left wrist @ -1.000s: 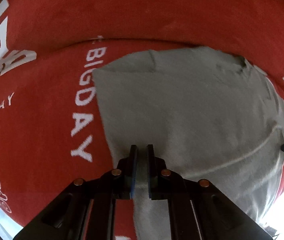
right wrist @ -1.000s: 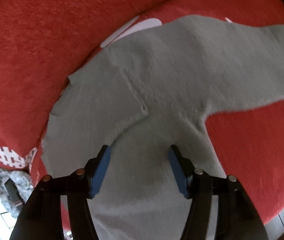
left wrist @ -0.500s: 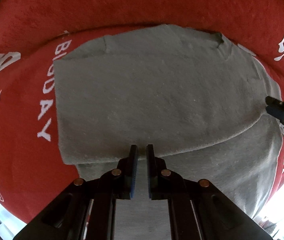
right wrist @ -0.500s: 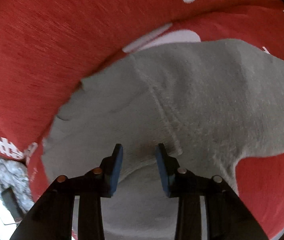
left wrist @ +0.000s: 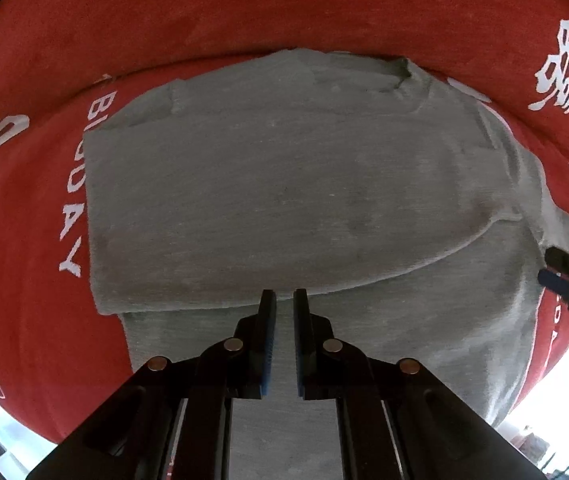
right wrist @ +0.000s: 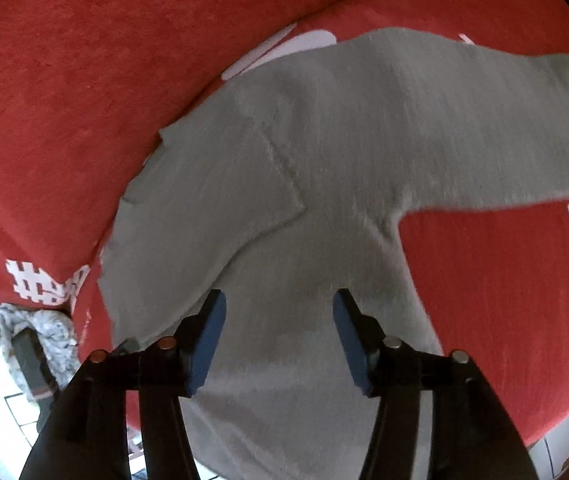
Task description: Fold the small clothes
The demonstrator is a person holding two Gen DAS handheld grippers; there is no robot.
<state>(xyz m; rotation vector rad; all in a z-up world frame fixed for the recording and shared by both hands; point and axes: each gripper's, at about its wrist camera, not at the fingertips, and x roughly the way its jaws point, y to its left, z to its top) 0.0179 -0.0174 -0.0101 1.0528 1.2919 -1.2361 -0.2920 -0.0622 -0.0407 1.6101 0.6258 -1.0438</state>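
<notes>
One grey shirt [left wrist: 284, 184] — neckline pointing away, left hand-held gripper [left wrist: 284, 300] clenched, right [right wrist: 278, 300] opening.

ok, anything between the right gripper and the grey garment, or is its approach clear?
Nothing visible. The right gripper, jaws opening with nothing pinched between them, hangs directly over the grey garment, which lies on the red cloth. Only bare fabric shows between and ahead of its fingers. The left gripper is nearly shut over the folded edge.

grey garment [right wrist: 324, 208] motion-blurred, sleeve cut off at frame edge
</notes>
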